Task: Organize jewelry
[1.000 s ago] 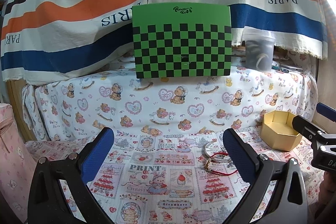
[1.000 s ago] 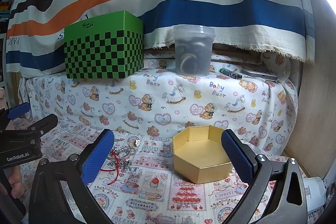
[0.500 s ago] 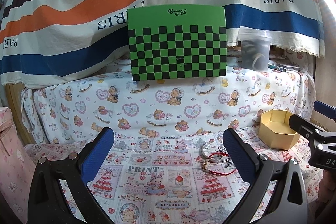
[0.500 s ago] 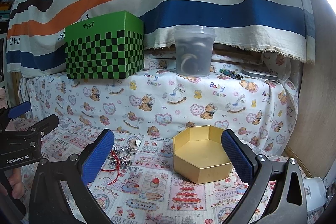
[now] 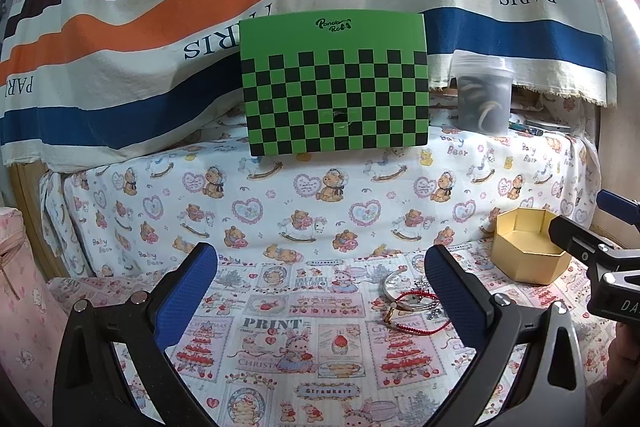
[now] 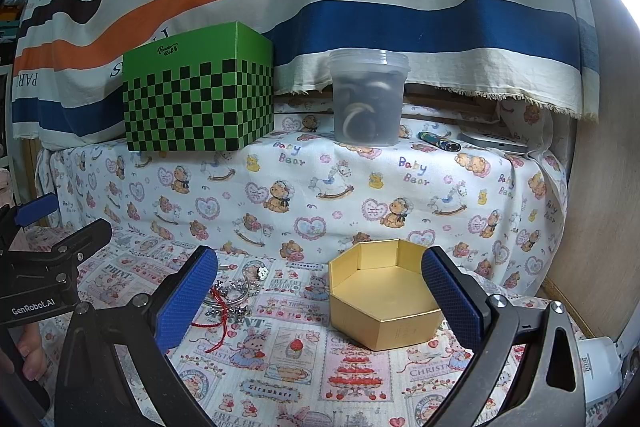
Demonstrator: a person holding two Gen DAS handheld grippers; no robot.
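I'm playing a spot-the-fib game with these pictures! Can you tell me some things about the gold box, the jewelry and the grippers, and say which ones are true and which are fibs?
1. The gold box is empty. True.
2. The jewelry lies inside the gold box. False: it lies in a heap on the cloth beside the box.
3. The left gripper holds the red cord. False: it is open and holds nothing.
4. The right gripper is open. True.
5. The green checkered box sits on the raised ledge at the back, next to a plastic tub. True.
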